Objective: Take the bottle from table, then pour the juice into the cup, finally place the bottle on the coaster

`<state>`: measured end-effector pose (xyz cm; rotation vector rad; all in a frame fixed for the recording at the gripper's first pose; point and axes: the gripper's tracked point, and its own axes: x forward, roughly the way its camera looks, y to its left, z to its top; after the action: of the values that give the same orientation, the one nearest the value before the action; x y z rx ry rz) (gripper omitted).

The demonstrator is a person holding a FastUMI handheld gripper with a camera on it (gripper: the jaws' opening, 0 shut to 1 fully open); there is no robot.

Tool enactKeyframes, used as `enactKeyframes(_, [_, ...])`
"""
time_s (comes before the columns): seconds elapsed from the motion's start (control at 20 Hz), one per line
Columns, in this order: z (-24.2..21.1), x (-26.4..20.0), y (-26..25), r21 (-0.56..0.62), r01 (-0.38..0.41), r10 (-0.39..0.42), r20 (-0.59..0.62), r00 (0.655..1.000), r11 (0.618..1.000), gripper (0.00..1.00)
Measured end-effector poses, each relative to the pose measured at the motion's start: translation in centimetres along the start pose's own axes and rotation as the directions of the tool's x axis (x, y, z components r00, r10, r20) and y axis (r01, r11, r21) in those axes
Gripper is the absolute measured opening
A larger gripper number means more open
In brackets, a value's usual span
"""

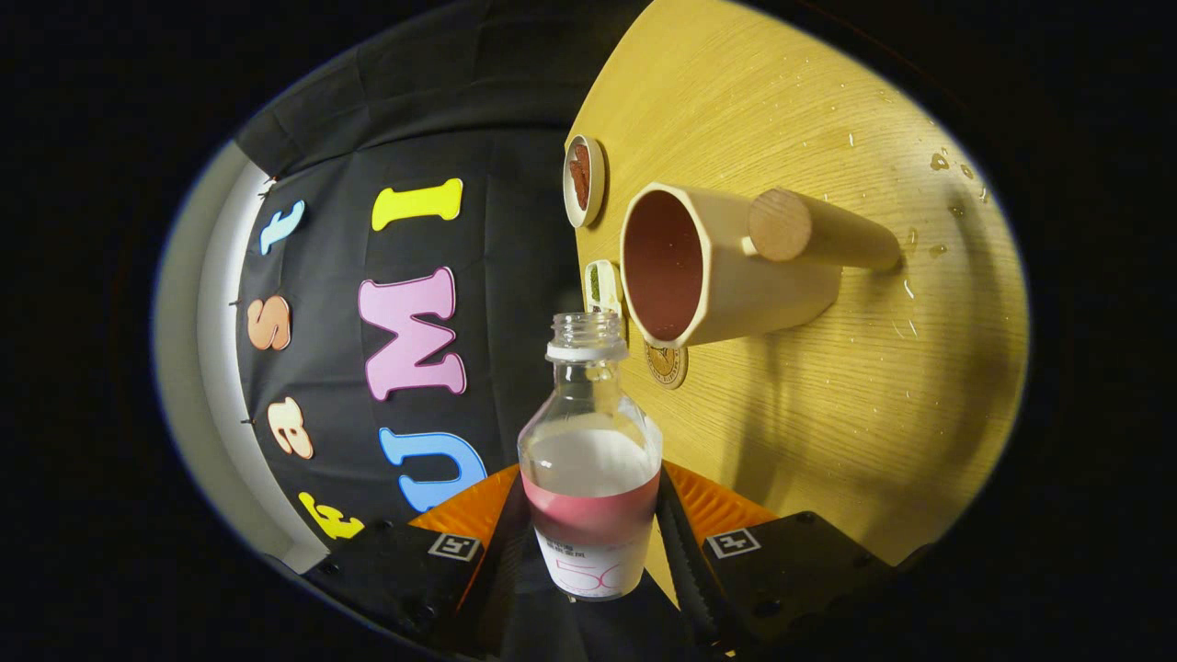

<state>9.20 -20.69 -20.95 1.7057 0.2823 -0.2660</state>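
Observation:
My gripper (590, 501) is shut on a clear bottle (588, 460) with no cap, both fingers pressing its labelled lower half. Pink juice fills the lower part of the bottle. The whole view is rolled, so the wooden table (828, 414) stands like a wall beside the bottle. Just beyond the bottle's mouth (587, 327) is a beige cup (726, 276) with a round wooden handle (780, 225), its opening facing me and its inside looking reddish. A round coaster (583, 180) with a brown picture lies beyond the cup.
A small coaster with a green picture (602, 285) sits by the cup's rim. Another coaster with a brown emblem (666, 364) peeks out from under the cup. Drops of liquid (938, 161) speckle the table past the cup. The booth's black cloth wall (515, 165) is behind.

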Motion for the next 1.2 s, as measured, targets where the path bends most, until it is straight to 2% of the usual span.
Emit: enactKeyframes(1.2, [0.4, 0.8, 1.0, 0.219, -0.016, 0.016, 0.004, 1.000, 0.976, 0.74])
